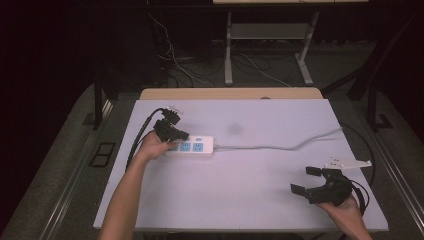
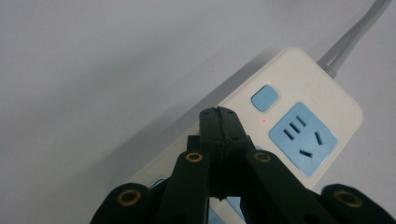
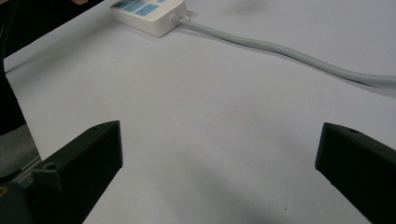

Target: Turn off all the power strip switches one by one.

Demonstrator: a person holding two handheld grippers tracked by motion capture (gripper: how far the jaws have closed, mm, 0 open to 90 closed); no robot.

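Power strip (image 1: 192, 146) on table's (image 1: 250, 190) left half, long axis running left-right, cord (image 1: 280, 146) trailing off right. Left gripper (image 2: 218, 112) right above strip, jaws pressed together, nothing between; closed tip just short of blue switch (image 2: 265, 97), red indicator dot lit beside tip. Switch lies ahead and slightly right of tip. Right gripper (image 1: 306, 180) well apart, jaws spread, empty, resting near table's right front corner. Left hand clearly nearer; short poke forward looks like next call.
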